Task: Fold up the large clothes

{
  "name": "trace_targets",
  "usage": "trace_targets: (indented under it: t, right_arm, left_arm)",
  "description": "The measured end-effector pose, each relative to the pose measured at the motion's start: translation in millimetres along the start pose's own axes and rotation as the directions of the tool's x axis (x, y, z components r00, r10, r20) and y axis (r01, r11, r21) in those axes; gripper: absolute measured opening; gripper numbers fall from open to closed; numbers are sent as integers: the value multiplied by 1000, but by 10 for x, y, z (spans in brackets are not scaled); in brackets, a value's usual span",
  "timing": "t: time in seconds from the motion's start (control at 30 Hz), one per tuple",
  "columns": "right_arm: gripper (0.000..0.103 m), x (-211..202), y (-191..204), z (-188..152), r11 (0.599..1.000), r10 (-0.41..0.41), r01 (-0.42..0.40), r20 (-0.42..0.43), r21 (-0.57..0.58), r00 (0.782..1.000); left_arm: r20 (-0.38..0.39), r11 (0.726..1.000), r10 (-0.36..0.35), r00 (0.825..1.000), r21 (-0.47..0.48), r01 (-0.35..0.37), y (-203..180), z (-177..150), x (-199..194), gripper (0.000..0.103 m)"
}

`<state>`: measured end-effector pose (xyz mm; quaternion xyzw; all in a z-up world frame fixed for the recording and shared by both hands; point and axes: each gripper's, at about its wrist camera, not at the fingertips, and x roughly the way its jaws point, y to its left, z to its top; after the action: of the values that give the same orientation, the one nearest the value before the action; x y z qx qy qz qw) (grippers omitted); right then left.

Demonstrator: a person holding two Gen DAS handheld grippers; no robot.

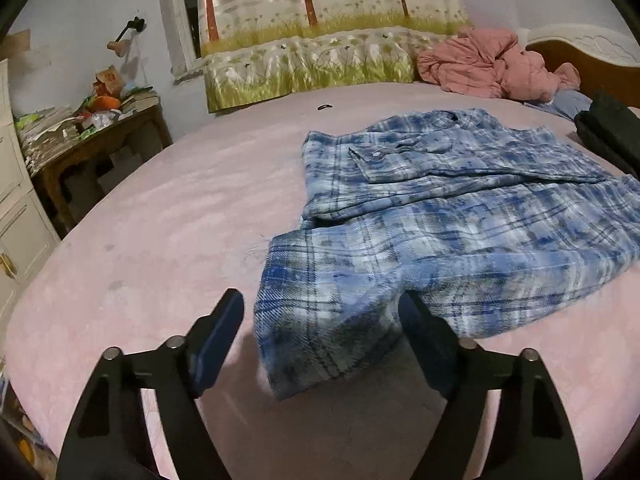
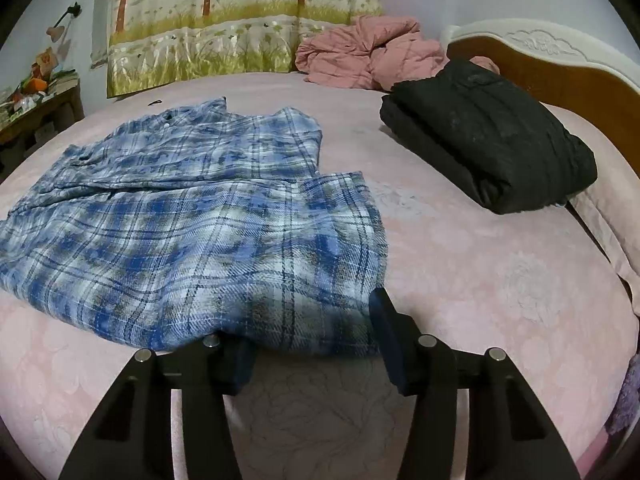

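A blue and white plaid shirt [image 1: 460,232] lies partly folded on the pink bed sheet [image 1: 160,220], a sleeve laid across its upper part. My left gripper [image 1: 320,316] is open at the shirt's near left corner. That corner lies between the fingers, the right fingertip [image 1: 412,320] is at the fabric's edge, and the left one is clear of the cloth. In the right wrist view the same shirt [image 2: 192,232] fills the left half. My right gripper [image 2: 312,332] is open over its near right hem. The cloth hides the tip of the left finger [image 2: 236,360], and nothing is pinched.
A folded black garment [image 2: 488,136] rests near the wooden headboard [image 2: 560,68]. A crumpled pink quilt [image 2: 372,52] sits at the far side below a printed curtain [image 1: 320,40]. A cluttered wooden side table [image 1: 88,136] stands left of the bed. A small dark item [image 1: 325,107] lies on the sheet.
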<state>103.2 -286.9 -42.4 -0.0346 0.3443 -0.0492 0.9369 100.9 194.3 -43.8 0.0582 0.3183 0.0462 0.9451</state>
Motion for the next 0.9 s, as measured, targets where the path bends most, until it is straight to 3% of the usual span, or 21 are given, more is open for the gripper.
trace_targets:
  t: [0.13, 0.3, 0.37, 0.43, 0.57, 0.63, 0.7, 0.77, 0.8, 0.9]
  right_arm:
    - [54, -54, -17, -23, 1000, -10, 10, -4, 4, 1000]
    - [54, -204, 60, -87, 999, 7, -6, 14, -34, 1000]
    - [54, -230, 97, -100, 999, 21, -20, 14, -50, 1000]
    - [54, -236, 133, -110, 997, 20, -19, 10, -70, 1000]
    - [54, -276, 188, -114, 993, 39, -39, -4, -110, 999]
    - [58, -317, 264, -126, 985, 63, -64, -13, -161, 998]
    - [75, -343, 383, -147, 969, 73, -73, -13, -237, 997]
    - [77, -350, 546, -185, 944, 51, -48, 1, -327, 999]
    - [78, -324, 641, -201, 926, 4, 1, 12, -378, 1000]
    - [78, -259, 842, -228, 863, -121, 144, 80, -484, 990]
  left_arm:
    - [65, 997, -81, 995, 16, 80, -79, -35, -279, 73]
    - [175, 983, -135, 975, 148, 110, -311, -20, -604, 73]
    - [152, 967, -119, 981, 240, 80, -458, 0, -566, 73]
    - [95, 933, -131, 987, 348, 91, -575, -23, -447, 73]
    - [-13, 899, -131, 991, 420, 124, -634, -77, -172, 73]
    - [-21, 892, -104, 994, 441, 103, -628, -94, -81, 74]
    - [20, 876, -74, 997, 478, 56, -637, -85, -48, 84]
    - [111, 843, 26, 993, 532, -81, -667, -83, 4, 87]
    - [104, 841, 22, 994, 535, -75, -657, -53, 39, 86]
    - [10, 837, -53, 999, 545, 39, -645, -34, 116, 82]
